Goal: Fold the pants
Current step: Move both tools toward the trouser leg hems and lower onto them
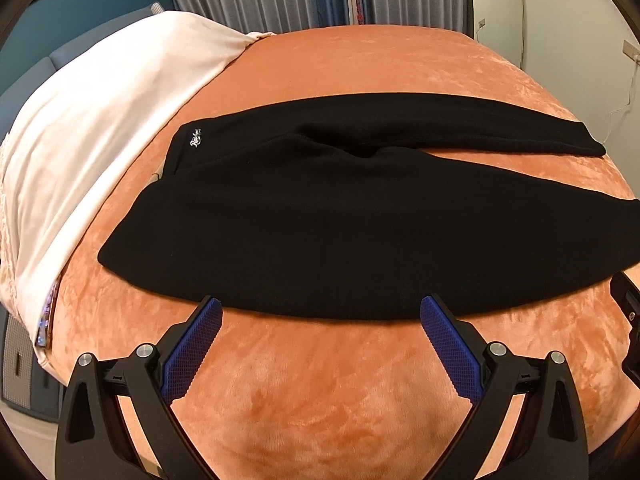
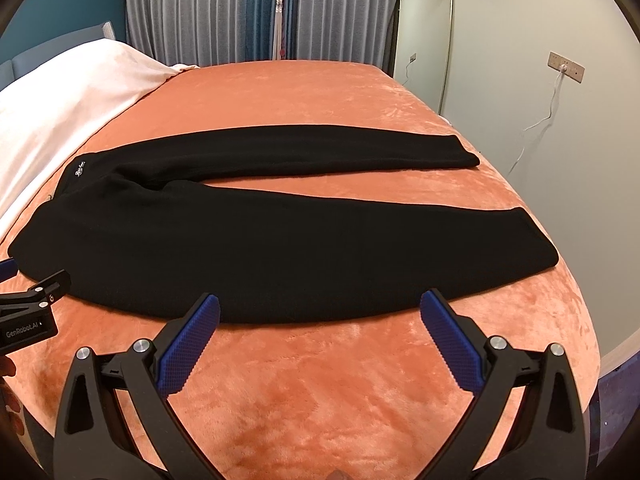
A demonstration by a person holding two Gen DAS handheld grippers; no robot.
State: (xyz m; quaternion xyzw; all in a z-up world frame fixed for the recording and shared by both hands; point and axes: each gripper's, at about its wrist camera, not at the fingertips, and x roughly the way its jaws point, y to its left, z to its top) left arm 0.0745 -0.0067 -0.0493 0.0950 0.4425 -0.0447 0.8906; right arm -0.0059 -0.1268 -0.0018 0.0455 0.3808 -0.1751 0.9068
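Observation:
Black pants [image 1: 320, 216] lie flat across the orange bed, waistband at the left with a small white logo [image 1: 196, 142], both legs running right and split apart. In the right wrist view the pants [image 2: 224, 248] show both cuffs near the bed's right edge. My left gripper [image 1: 320, 308] is open, its blue pads just short of the near edge of the pants. My right gripper [image 2: 320, 306] is also open, at the near edge of the closer leg, nothing between its fingers. The left gripper's body [image 2: 32, 312] shows at the left of the right wrist view.
The orange velvet bedspread [image 1: 320, 400] covers the bed. A white sheet or pillow [image 1: 100, 120] lies along the left. Grey curtains [image 2: 208, 12] hang behind. A mirror [image 2: 424, 36] leans at the back right, with a wall socket and cable [image 2: 564, 68] on the right wall.

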